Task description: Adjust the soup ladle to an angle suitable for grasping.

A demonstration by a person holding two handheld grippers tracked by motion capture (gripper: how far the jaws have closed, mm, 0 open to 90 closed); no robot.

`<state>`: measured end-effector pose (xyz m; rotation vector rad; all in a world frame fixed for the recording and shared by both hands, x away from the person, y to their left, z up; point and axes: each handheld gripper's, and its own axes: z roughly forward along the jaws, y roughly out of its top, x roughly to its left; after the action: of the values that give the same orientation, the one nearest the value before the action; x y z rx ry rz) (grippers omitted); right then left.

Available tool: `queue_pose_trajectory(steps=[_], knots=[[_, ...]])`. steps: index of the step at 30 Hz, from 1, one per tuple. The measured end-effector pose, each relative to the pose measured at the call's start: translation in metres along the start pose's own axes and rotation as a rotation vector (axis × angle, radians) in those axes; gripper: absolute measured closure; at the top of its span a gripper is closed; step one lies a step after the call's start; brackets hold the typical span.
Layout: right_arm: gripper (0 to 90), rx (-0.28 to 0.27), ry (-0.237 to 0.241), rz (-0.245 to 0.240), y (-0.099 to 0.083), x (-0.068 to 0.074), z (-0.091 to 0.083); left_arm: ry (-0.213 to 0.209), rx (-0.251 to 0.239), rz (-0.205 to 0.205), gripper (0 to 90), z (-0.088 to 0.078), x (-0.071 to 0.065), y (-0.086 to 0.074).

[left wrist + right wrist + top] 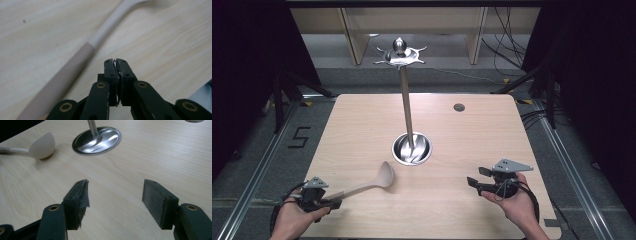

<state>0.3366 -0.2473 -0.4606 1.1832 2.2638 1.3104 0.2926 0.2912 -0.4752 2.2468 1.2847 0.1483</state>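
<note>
Lying on the pale wooden table (pixel 362 125), the beige long-handled ladle (pixel 372 184) points its rounded bowl toward the shiny round metal base (pixel 412 149) of the tall steel utensil stand (pixel 406 107), with its handle end running back to just beside the left gripper (pixel 332 203). In the left gripper view the jaws are pressed together on nothing; the handle (pixel 75 65) passes to the left of the fingertips (pixel 111 65), close alongside but not between them. Whether the handle touches the gripper body cannot be told from the high view. The ladle appears light and rigid — likely plastic or silicone-coated — with a smooth, round handle that could roll or slip under narrow pads. The darker sleeve on the rear part of the handle looks the better grasping place; a hold too far back would let the bowl end sag and swing. The stand's hooked crown (pixel 400 54) sits high above the table, so a secure, square pinch across the handle would matter for any lift. The left hand (pixel 294 220) holds its gripper low and nearly level at the table's near edge. The right gripper (pixel 477 177) is held level in the right hand (pixel 517 202), pointing leftward, with jaws spread wide over bare table — the ladle's bowl (pixel 42 145) lies well beyond its fingertips.
</note>
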Motion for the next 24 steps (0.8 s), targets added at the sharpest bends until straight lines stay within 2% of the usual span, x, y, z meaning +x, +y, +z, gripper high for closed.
queue_pose_trajectory(steps=[1,2,4,5,6,8,9,11,12,15,16,17,18,20,21,22,23,24], knots=[[38.2,-0.002,0.011,0.000,0.000,0.000,0.000,0.003,0.028,-0.006,87.3,-0.001,0.000,-0.001],[38.2,-0.002,0.014,0.011,0.000,0.000,0.000,0.004,0.019,-0.009,87.6,0.000,0.000,-0.003],[38.2,0.008,0.014,0.048,-0.001,0.003,-0.001,0.011,0.044,-0.024,87.9,-0.001,0.001,-0.003],[38.2,0.003,0.015,0.035,-0.001,0.002,-0.001,0.023,0.046,-0.036,88.1,0.000,0.001,-0.003],[38.2,-0.003,0.018,0.044,-0.001,0.002,-0.001,0.027,0.065,-0.029,88.1,0.001,0.003,-0.003],[38.3,-0.006,0.020,0.041,-0.001,0.000,-0.002,0.033,0.074,-0.041,88.2,0.003,0.006,-0.003],[38.3,0.000,0.005,0.021,-0.001,-0.002,-0.002,0.046,0.052,-0.071,88.1,0.006,0.005,-0.003],[38.3,-0.004,0.000,0.009,-0.001,-0.003,-0.003,0.045,0.053,-0.069,88.1,0.006,0.004,-0.003],[38.3,-0.008,-0.007,0.010,-0.001,-0.003,-0.003,0.041,0.076,-0.042,88.1,0.004,0.005,-0.002],[38.3,-0.011,0.001,0.003,0.000,0.000,-0.001,0.045,0.091,-0.036,88.6,0.006,0.002,-0.004],[38.3,-0.017,-0.003,0.030,0.000,0.003,-0.002,0.044,0.090,-0.038,88.7,0.006,0.002,-0.005],[38.3,-0.011,-0.012,-0.008,0.001,0.001,-0.002,0.048,0.099,-0.045,88.8,0.006,0.003,-0.005],[38.3,-0.003,0.000,0.003,0.001,0.002,-0.002,0.053,0.082,-0.048,88.9,0.007,0.004,-0.006],[38.4,-0.002,-0.009,0.013,0.001,0.003,-0.003,0.068,0.092,-0.063,88.9,0.006,0.008,-0.006],[38.4,-0.002,-0.009,0.012,0.001,0.003,-0.003,0.077,0.094,-0.071,89.0,0.006,0.010,-0.006],[38.4,-0.013,-0.022,-0.023,0.001,0.001,-0.002,0.087,0.090,-0.072,89.0,0.006,0.011,-0.006],[38.4,-0.001,-0.012,0.010,0.001,0.003,-0.003,0.082,0.098,-0.081,89.0,0.006,0.013,-0.006],[38.4,-0.014,-0.023,-0.015,0.001,0.001,-0.003,0.089,0.087,-0.084,89.0,0.007,0.014,-0.006]])
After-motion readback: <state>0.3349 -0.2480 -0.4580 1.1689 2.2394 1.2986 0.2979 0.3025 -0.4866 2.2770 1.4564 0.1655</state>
